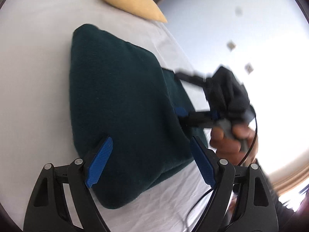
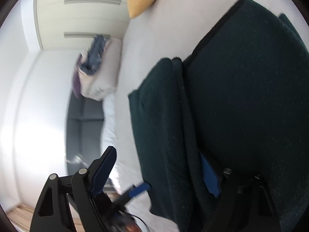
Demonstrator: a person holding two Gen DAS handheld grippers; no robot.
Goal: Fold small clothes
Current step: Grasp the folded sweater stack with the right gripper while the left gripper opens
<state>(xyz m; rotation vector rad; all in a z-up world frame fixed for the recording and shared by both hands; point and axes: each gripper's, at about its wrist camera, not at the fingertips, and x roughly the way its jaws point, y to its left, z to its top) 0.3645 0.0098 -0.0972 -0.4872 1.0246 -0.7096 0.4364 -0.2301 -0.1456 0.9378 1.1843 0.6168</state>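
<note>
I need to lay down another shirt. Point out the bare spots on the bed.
Widest bare sheet lies on the dark green garment's long side away from the right gripper, running up to the yellow pillow. A smaller patch sits below the garment's near edge. The far side is crowded: both open grippers, left gripper included, and a cable.

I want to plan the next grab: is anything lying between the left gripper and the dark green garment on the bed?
Nothing visible does. The left gripper hangs open just above the folded dark green knit garment on the white bed sheet; only the right gripper reaches in at the garment's far edge.
</note>
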